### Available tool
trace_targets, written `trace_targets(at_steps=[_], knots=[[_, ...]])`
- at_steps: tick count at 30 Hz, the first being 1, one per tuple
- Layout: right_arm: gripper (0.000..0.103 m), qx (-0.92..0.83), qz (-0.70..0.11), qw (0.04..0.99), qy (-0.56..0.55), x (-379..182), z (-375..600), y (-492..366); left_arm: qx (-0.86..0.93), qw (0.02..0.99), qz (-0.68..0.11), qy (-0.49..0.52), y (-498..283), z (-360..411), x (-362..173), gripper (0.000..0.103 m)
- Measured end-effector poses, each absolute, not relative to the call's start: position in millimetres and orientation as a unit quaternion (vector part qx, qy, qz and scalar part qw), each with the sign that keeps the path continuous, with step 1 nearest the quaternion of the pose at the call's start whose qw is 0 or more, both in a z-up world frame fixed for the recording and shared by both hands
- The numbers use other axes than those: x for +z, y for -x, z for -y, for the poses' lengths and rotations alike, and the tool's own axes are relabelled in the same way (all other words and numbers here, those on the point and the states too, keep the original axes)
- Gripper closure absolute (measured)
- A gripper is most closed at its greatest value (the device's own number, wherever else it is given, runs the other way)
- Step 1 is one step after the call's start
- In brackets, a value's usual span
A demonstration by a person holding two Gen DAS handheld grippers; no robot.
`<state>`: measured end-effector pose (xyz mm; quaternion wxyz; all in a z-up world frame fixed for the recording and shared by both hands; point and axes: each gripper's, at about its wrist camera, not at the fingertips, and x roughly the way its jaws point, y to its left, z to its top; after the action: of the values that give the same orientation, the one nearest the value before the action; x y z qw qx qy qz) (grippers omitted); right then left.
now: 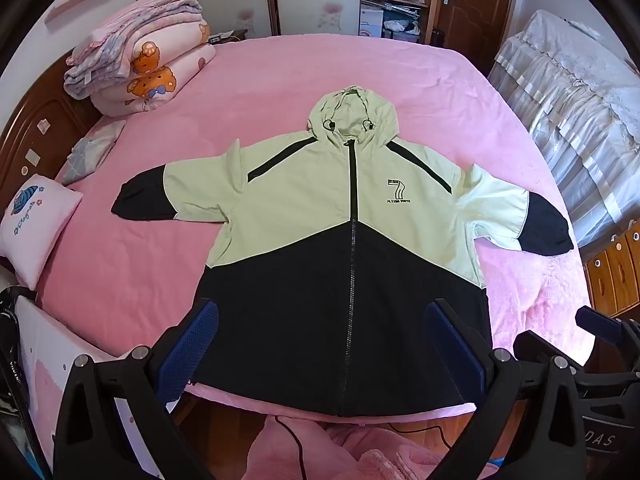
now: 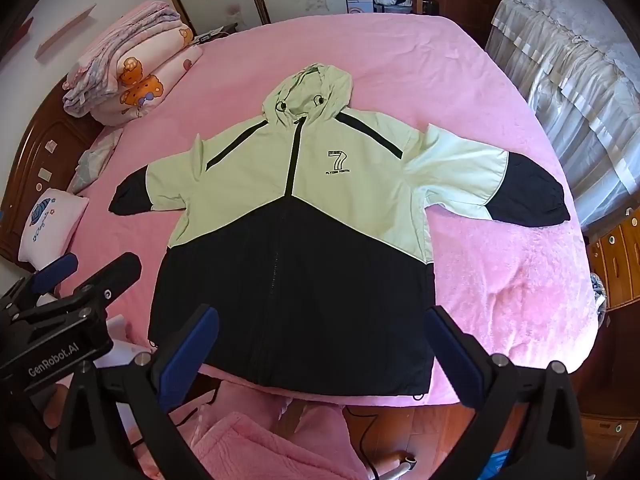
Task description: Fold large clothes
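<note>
pale green and black zip-up hooded jacket (image 1: pixel 348 240) lies flat, front up, sleeves spread on the pink bedsheet (image 1: pixel 140 264); left gripper (image 1: pixel 322 344) and right gripper (image 2: pixel 320 344) both released wide, holding nothing

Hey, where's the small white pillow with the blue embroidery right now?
The white embroidered pillow sits at the far left of both wrist views, on the pink bed's left edge by the wooden headboard, below the folded quilts.
</note>
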<state>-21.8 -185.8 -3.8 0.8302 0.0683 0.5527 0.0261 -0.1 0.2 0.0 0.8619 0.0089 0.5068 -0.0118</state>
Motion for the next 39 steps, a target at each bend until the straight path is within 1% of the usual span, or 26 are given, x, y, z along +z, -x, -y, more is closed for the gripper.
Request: trace_targets(at_steps=[39], knots=[[0.001, 0.022, -0.551, 0.831, -0.069, -1.6, 195.0, 26.1, -0.019, 0.865, -0.501, -0.021, 4.6, 7.2, 4.8, 0.001]])
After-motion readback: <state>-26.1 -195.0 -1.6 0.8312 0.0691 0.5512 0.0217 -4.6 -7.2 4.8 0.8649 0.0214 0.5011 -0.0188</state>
